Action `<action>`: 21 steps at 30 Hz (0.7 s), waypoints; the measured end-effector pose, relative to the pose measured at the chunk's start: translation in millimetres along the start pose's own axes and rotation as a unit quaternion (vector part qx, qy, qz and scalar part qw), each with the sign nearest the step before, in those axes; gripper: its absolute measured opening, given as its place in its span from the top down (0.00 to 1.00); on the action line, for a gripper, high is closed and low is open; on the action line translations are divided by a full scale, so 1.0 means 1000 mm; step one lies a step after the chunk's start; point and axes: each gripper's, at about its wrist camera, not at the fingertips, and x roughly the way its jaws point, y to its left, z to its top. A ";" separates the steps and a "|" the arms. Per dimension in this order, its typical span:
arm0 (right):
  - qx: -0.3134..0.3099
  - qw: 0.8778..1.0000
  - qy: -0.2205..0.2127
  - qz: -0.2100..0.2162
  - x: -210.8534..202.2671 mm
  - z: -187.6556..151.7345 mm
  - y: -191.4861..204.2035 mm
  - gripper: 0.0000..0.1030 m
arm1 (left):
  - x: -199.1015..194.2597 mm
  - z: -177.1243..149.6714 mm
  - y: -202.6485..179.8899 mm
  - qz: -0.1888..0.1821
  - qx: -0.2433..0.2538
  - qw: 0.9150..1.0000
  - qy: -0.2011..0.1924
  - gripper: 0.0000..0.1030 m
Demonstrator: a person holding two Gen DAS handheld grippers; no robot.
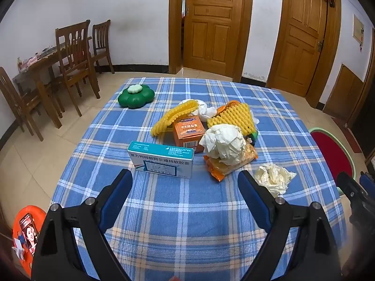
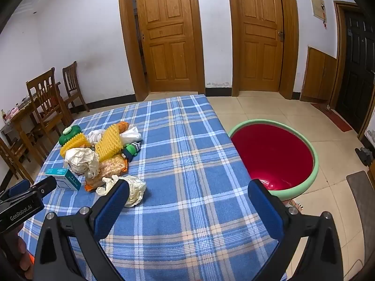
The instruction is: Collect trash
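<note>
Blue plaid cloth covers the tabletop [image 1: 187, 210], on which the trash is gathered in one loose heap toward the middle. Noted in the heap: a teal-and-white cardboard medicine box [image 1: 161, 162] lying nearest the left side, an orange cardboard carton [image 1: 188, 131] behind it, two pieces of yellow foam fruit netting [image 1: 230, 118], a large crumpled white paper ball [image 1: 223, 144] resting on an orange plastic snack wrapper [image 1: 228, 165], and a white plastic bag [image 1: 204, 110] at the back. A smaller crumpled cream tissue [image 1: 273, 179] lies apart from the heap, nearest the front edge. A green flower-shaped lidded container [image 1: 136, 96] stands well clear at the far left and is judged not to be trash.

A red plastic basin with a pale green rim [image 2: 274, 157] is set on the floor just beside the right edge of the tabletop, presumably so that items can be dropped straight into it; it appears empty.

The left gripper [image 1: 185, 187] is held with jaws spread wide and nothing between them, angled down toward the medicine box. The right gripper [image 2: 189, 201] is likewise wide open and empty, its left finger just beside the cream tissue, which is judged the likeliest first pick. No item has yet been collected.
</note>
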 end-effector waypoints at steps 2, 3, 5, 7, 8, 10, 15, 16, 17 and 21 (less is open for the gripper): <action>0.000 1.000 0.000 0.000 0.000 0.000 0.000 0.00 | 0.000 0.000 0.000 0.000 0.000 1.000 0.000 0.11; 0.000 1.000 0.000 0.000 0.000 0.000 0.000 0.00 | 0.000 0.000 0.000 0.000 0.000 1.000 0.000 0.11; 0.000 1.000 0.000 0.000 0.000 0.000 0.000 0.00 | 0.000 0.000 0.000 -0.001 0.000 1.000 0.000 0.11; 0.000 1.000 0.000 0.000 0.000 0.000 0.000 0.00 | 0.000 0.000 0.000 -0.001 0.000 1.000 0.000 0.11; 0.000 1.000 -0.001 0.000 0.000 0.000 0.000 0.00 | 0.000 0.000 0.001 0.000 0.000 1.000 0.000 0.11; 0.000 1.000 0.000 0.000 0.000 0.000 0.000 0.00 | 0.000 -0.002 0.000 0.001 0.000 1.000 0.000 0.11; 0.000 1.000 -0.001 0.000 -0.001 0.001 0.000 0.00 | -0.001 0.000 0.002 0.001 -0.002 1.000 0.000 0.11; 0.000 1.000 -0.001 0.000 -0.001 0.001 0.000 0.00 | -0.001 0.000 0.002 0.001 -0.002 1.000 0.000 0.11; -0.001 1.000 -0.001 0.000 -0.001 0.001 0.000 0.00 | -0.001 0.000 0.002 0.001 -0.002 1.000 -0.001 0.11; 0.000 1.000 -0.001 0.000 -0.001 0.001 0.000 0.00 | -0.001 0.000 0.002 0.001 -0.002 1.000 0.000 0.11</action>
